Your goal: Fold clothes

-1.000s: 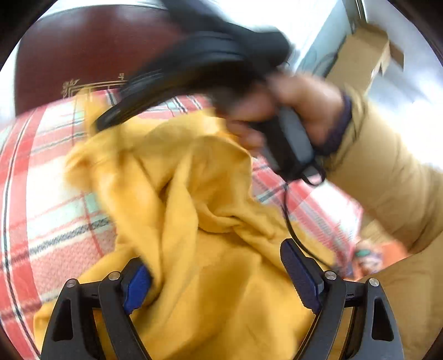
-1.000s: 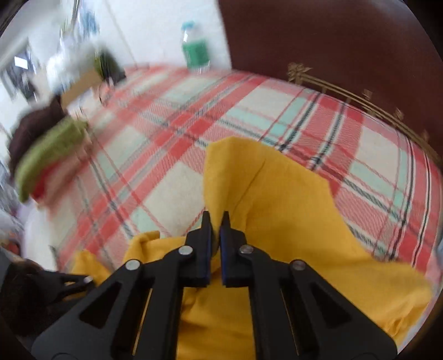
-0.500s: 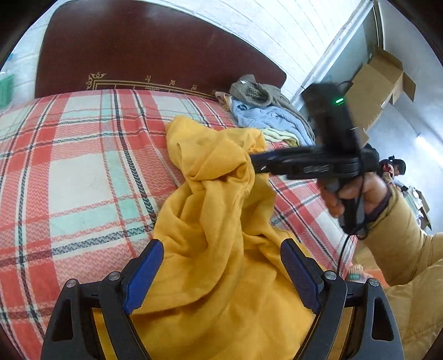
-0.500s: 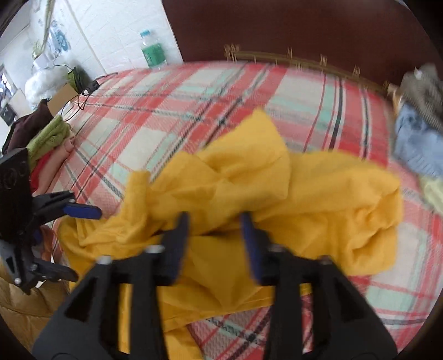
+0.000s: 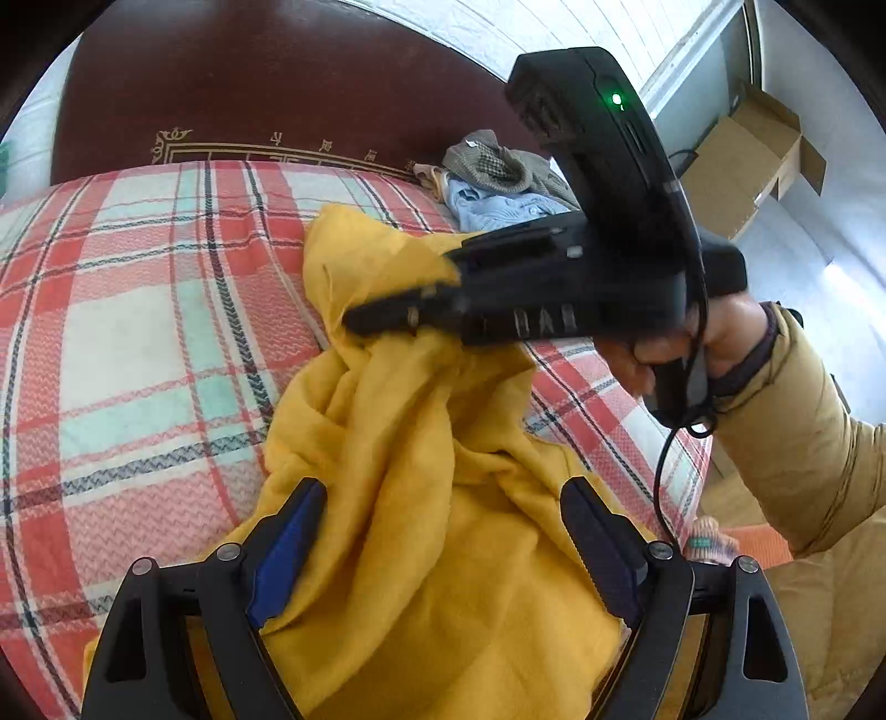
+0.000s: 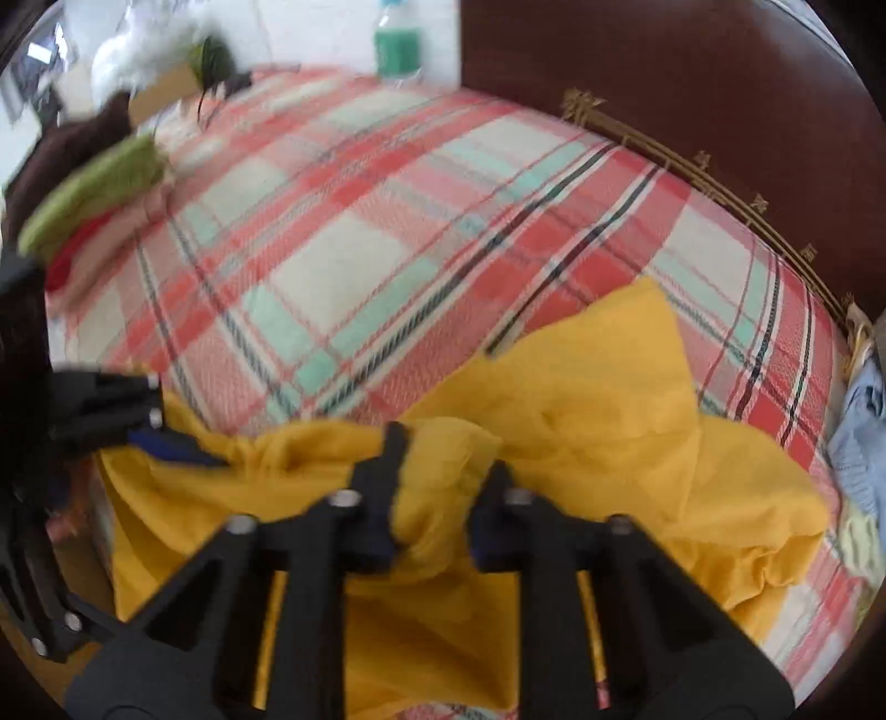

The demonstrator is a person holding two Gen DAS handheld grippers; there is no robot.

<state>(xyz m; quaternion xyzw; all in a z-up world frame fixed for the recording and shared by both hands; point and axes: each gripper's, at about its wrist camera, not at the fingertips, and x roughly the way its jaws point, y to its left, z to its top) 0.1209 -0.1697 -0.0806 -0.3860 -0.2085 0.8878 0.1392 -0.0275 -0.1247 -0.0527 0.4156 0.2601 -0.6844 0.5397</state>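
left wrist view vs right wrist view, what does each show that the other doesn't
Only the left wrist view: the hand holding the right gripper, whose jaws have just been closing on a fold of the yellow garment, and a cardboard box. Only the right wrist view: a bottle and a green cloth. Both: the garment, plaid bed cover, headboard, light blue clothes.

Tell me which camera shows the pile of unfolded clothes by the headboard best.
The left wrist view: the clothes pile is sharp, with grey and light blue garments distinguishable. The right wrist view catches only a blurred light blue sliver at its right edge.
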